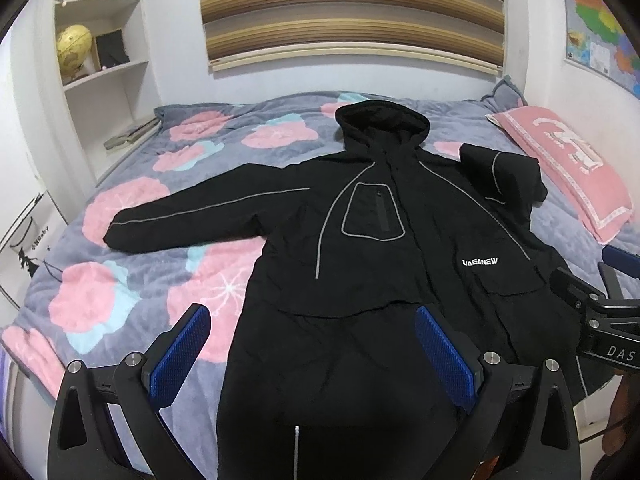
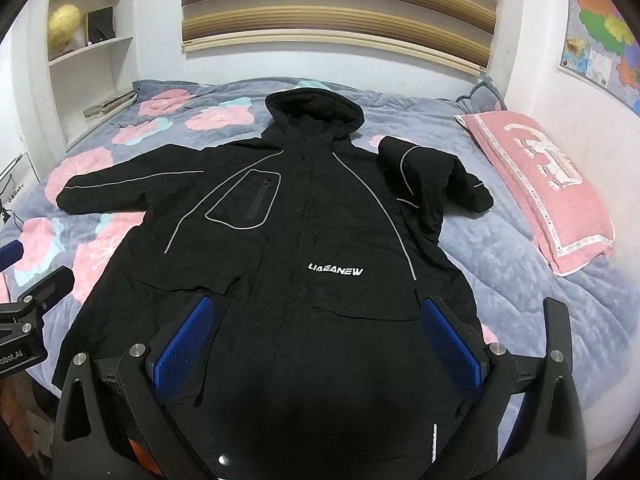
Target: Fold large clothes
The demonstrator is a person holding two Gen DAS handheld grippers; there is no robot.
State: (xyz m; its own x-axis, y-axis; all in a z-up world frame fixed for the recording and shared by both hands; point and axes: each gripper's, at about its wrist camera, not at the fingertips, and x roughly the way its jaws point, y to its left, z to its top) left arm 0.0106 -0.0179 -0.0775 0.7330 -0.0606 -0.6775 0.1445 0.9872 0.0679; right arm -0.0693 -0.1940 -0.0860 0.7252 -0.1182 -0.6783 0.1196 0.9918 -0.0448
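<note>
Grippers: our left gripper and right gripper hover over the jacket's hem, fingers spread, holding nothing.
Jacket: black hooded jacket lies face-up on the floral bedspread.
Progress: we judge only its right-hand sleeve is folded; the rest remains.

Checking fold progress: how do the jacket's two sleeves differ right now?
The sleeve toward the shelves lies stretched out straight and flat across the floral blanket, its cuff far from the body. The sleeve toward the pink pillow is bent and bunched, doubled back beside the shoulder, so it looks shorter. Both are black with grey piping, and neither is held: the left gripper and right gripper are open.
</note>
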